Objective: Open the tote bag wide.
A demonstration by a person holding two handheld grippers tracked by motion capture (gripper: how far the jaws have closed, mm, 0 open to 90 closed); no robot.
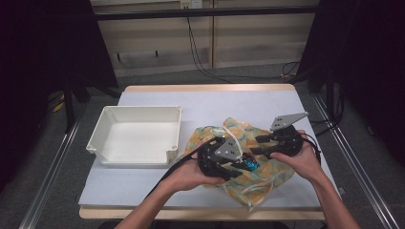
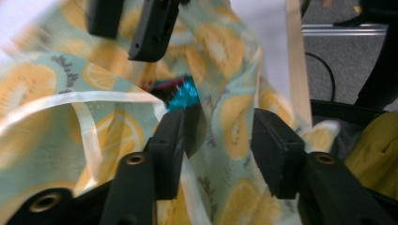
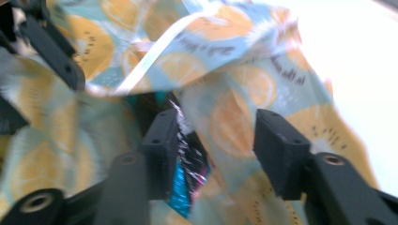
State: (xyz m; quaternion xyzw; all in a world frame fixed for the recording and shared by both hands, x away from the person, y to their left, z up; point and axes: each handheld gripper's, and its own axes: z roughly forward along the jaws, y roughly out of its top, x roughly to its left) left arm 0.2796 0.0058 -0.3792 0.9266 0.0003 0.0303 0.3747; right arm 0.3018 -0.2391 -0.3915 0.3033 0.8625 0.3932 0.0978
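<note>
Forearms come in from 6 o'clock of the high view, each hand around a gripper above a citrus-print cloth [image 1: 248, 157] that lies crumpled on the table [image 1: 215, 102], at 4 o'clock from its middle. At 9 o'clock from the cloth sits a white bin [image 1: 136, 136], well apart from both hands.

Left gripper [image 1: 224, 160] points toward 3 o'clock, and right gripper [image 1: 267, 145] points toward 9 o'clock, so the two face each other across the cloth's middle. A shiny teal thing [image 1: 250, 164] shows between them, tucked in the folds.

In the left gripper view its jaws stand about half apart; loose cloth [image 2: 225, 126] lies in the gap, with no pad pressing on it, and the teal thing [image 2: 185, 96] sits at 12 o'clock just past the tips. In the right gripper view the jaws also stand half apart over the cloth [image 3: 234, 122], with the teal thing [image 3: 180, 187] just beside the 9 o'clock jaw; contact is too blurred to tell.
</note>
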